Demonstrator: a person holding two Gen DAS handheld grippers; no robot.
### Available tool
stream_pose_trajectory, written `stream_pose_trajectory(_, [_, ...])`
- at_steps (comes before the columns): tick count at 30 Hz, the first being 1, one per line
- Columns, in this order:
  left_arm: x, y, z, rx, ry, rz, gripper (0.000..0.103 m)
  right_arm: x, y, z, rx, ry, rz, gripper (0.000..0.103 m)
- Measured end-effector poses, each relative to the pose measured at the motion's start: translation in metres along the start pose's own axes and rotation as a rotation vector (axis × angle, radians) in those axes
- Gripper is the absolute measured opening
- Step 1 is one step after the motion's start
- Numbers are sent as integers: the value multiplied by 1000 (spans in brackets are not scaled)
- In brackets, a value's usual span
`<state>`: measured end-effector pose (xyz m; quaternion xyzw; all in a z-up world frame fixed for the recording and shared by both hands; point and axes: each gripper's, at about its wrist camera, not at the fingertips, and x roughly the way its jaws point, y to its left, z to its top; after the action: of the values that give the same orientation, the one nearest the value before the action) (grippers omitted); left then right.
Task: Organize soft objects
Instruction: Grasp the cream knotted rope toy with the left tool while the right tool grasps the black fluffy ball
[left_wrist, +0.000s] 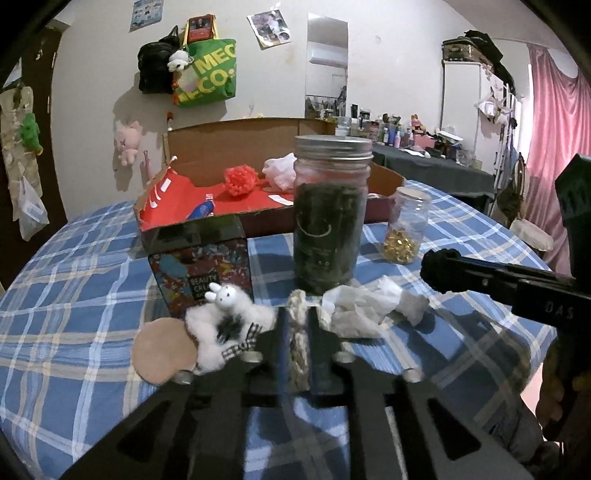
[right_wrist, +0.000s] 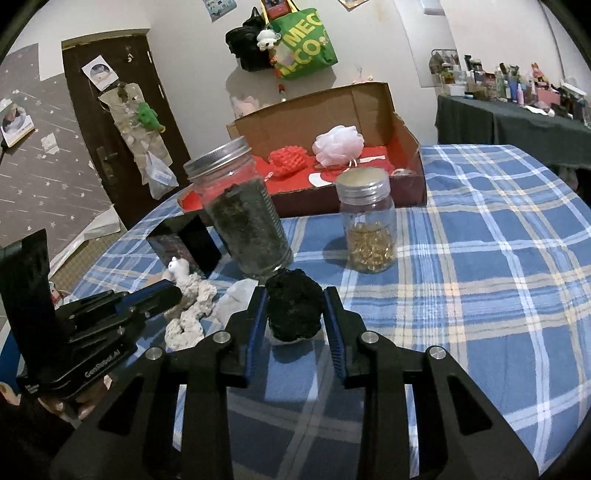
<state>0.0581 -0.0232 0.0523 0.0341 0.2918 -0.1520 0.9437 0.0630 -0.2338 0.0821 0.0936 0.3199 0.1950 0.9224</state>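
Observation:
My left gripper (left_wrist: 297, 325) is shut on a cream braided rope (left_wrist: 298, 347), low over the plaid table; the rope also shows in the right wrist view (right_wrist: 188, 314). My right gripper (right_wrist: 295, 295) is shut on a black fuzzy ball (right_wrist: 293, 308), also seen at its tip in the left wrist view (left_wrist: 441, 267). A white plush bunny (left_wrist: 225, 325) and a round beige pad (left_wrist: 162, 356) lie left of the rope. Crumpled white tissue (left_wrist: 369, 306) lies to its right. A cardboard box (left_wrist: 236, 147) behind holds a red spiky ball (left_wrist: 240, 181) and a white mesh pouf (right_wrist: 338, 144).
A tall jar of dark material (left_wrist: 330, 214) stands just ahead of the left gripper. A small jar of gold beads (right_wrist: 369, 225) and a patterned tin (left_wrist: 207, 269) stand nearby. The blue plaid tablecloth (right_wrist: 480, 258) stretches right. A cluttered dark table (right_wrist: 517, 118) is behind.

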Motion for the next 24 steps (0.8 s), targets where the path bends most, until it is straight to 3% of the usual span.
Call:
stream_pose_trajectory(1, [-1, 1, -2, -2, -2, 0, 48, 0, 0, -1, 1, 4, 1, 29])
stream_pose_trajectory(2, [-4, 2, -3, -3, -12, 6, 54, 0, -1, -3, -1, 10, 1, 29])
stream_pose_trajectory(9, [-3, 4, -9, 2, 8, -5, 59, 4, -6, -18, 4, 45, -2, 31])
stream_pose_trajectory(10, [-3, 5, -10, 3, 13, -11, 62, 4, -6, -20, -4, 46, -13, 37])
stream_pose_trajectory(11, [-2, 5, -12, 3, 17, -12, 64, 4, -6, -21, -11, 48, -23, 58])
stream_pose_trajectory(13, [-1, 3, -15, 6, 21, -11, 70, 3, -6, -23, -19, 45, -34, 82])
stream_pose_trajectory(24, [11, -2, -21, 13, 52, -1, 71, 0, -1, -31, -83, -15, -64, 80])
